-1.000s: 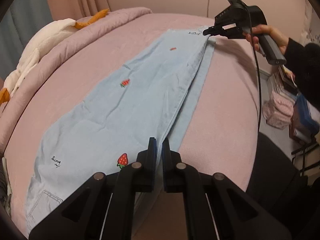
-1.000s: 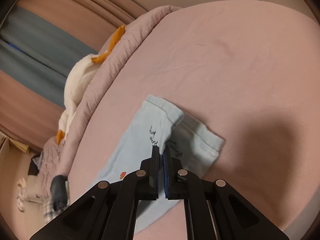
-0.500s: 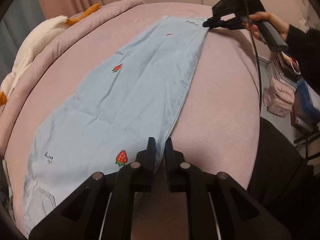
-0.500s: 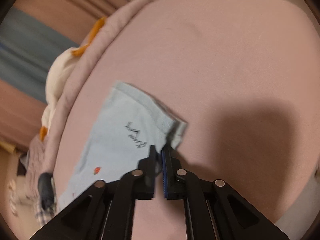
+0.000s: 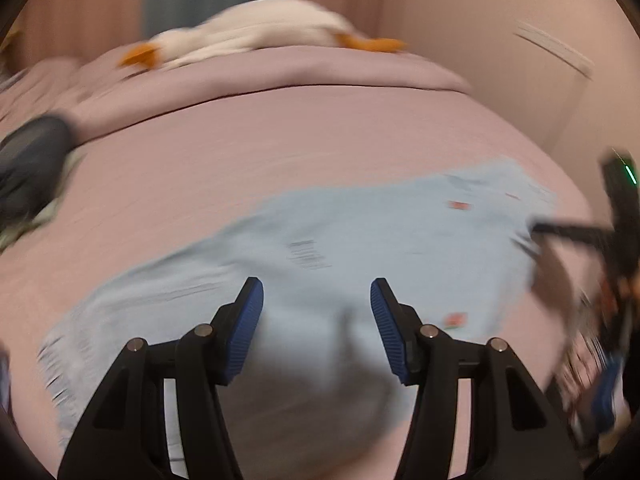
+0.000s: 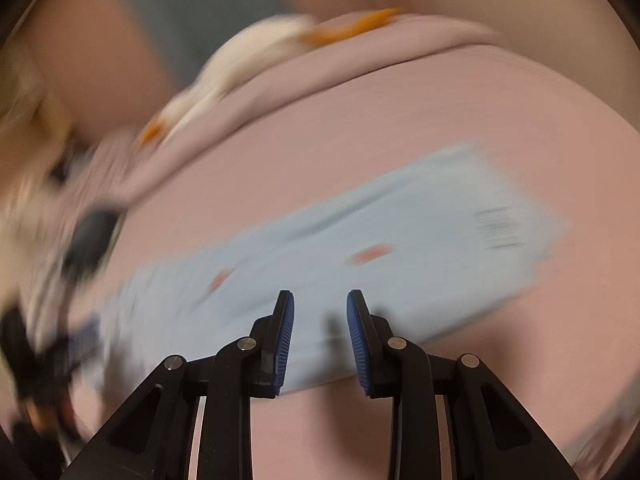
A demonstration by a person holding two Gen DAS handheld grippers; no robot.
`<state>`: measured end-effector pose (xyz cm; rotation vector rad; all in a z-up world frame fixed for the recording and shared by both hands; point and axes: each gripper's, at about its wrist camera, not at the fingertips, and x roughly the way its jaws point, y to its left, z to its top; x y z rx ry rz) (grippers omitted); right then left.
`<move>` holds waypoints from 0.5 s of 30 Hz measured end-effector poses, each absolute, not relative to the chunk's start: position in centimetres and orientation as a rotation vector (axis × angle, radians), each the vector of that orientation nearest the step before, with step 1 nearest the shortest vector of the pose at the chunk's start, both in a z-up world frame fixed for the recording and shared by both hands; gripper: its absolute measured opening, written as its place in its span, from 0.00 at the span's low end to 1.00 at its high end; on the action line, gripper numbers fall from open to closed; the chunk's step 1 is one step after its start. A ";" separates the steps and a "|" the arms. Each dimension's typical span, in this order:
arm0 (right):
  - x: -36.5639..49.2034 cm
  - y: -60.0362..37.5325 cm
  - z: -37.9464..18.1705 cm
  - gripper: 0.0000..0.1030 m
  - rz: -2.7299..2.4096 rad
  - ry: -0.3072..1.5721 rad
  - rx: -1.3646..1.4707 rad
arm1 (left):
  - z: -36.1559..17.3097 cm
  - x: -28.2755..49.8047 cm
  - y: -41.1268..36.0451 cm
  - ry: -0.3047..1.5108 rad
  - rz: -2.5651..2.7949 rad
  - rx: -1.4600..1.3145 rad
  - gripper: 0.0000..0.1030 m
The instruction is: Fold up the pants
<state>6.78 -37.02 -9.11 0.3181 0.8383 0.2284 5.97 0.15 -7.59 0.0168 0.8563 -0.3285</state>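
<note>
Light blue pants (image 5: 360, 248) with small strawberry prints lie flat on the pink bed (image 5: 280, 140), folded lengthwise with one leg on the other. My left gripper (image 5: 316, 300) is open and empty just above the near edge of the pants. My right gripper (image 6: 320, 312) is open and empty above the pants (image 6: 360, 248) near their long edge. The right gripper also shows at the right edge of the left wrist view (image 5: 568, 232), by the leg ends. Both views are blurred by motion.
A white and orange plush toy (image 5: 256, 36) lies on the rolled pink duvet (image 5: 280, 76) at the far side. A dark object (image 5: 28, 160) sits at the left of the bed. Clutter stands beside the bed at the right (image 5: 600, 360).
Both grippers were shut on the pants' edge and have let go and opened. Both cameras have swung to face across the bed. The top leg now lies aligned over the lower one.
</note>
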 end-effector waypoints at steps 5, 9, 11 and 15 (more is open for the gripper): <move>7.1 -27.8 -13.2 0.30 0.355 0.970 0.020 | -11.6 5.3 7.3 0.999 -0.101 0.005 0.53; 6.7 -25.4 -12.8 0.30 0.345 0.991 -0.175 | -12.2 1.5 9.9 0.979 -0.160 -0.022 0.48; 7.8 -25.4 -11.3 0.30 0.395 1.036 -0.123 | -12.1 -0.3 10.4 0.978 -0.180 -0.019 0.48; 11.7 -23.4 -8.3 0.30 0.520 0.990 0.025 | -12.2 -2.0 11.6 0.980 -0.200 -0.080 0.48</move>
